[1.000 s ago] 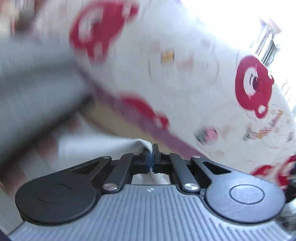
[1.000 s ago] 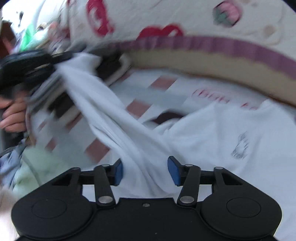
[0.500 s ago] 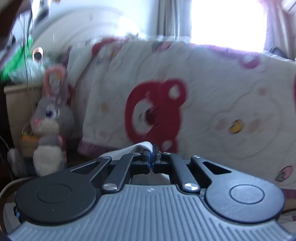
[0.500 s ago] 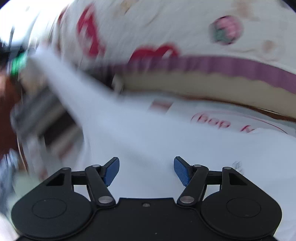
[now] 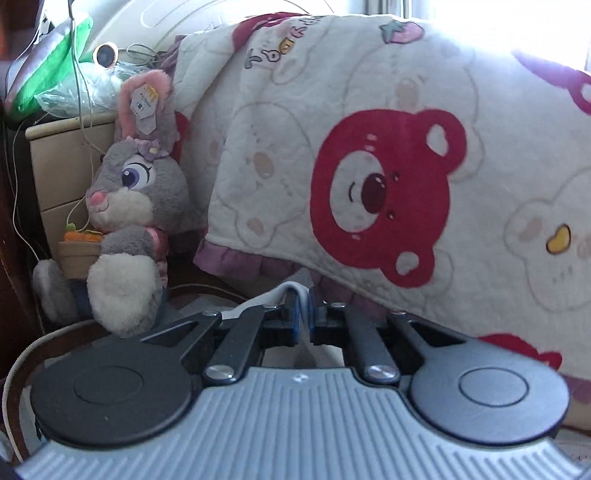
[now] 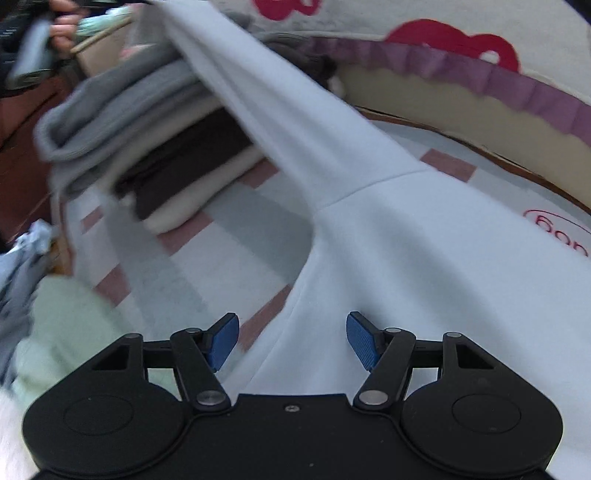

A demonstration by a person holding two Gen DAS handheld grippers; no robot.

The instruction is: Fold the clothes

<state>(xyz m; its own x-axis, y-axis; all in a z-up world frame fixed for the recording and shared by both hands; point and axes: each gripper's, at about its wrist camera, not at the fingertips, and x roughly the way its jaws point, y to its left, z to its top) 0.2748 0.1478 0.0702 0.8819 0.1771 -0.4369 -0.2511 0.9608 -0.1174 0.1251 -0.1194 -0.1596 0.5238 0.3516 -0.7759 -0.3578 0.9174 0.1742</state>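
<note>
We hold the left gripper (image 5: pixel 301 308) with its blue pads pressed together on a fold of the white garment (image 6: pixel 406 236); a small hump of that cloth (image 5: pixel 295 286) pokes up between the pads, and more of it trails down behind the jaws. Beyond that gripper, to the far left, a grey plush rabbit (image 5: pixel 125 206) sits with a little pot of carrots, in front of a beige cabinet (image 5: pixel 62 158) strung with thin cables; a green plastic bag (image 5: pixel 48 62) lies on top of the cabinet; to the right a cream quilt (image 5: pixel 406 166) printed with red bear faces and edged with a purple frill hangs down and fills most of the view.

From the right wrist view, the right gripper (image 6: pixel 291 341) has its jaws spread wide, with nothing pinched; they have just been opening; the garment's near edge lies below and between the pads, and we cannot tell whether they touch it. The garment lies on a striped sheet (image 6: pixel 207 236); one sleeve (image 6: pixel 258 85) is stretched up to the far left, where a hand (image 6: pixel 64 27) shows, blurred. Under that sleeve stands a stack of folded clothes (image 6: pixel 155 136), grey, dark and cream; a pale green cloth (image 6: pixel 70 321) lies at the near left.
</note>
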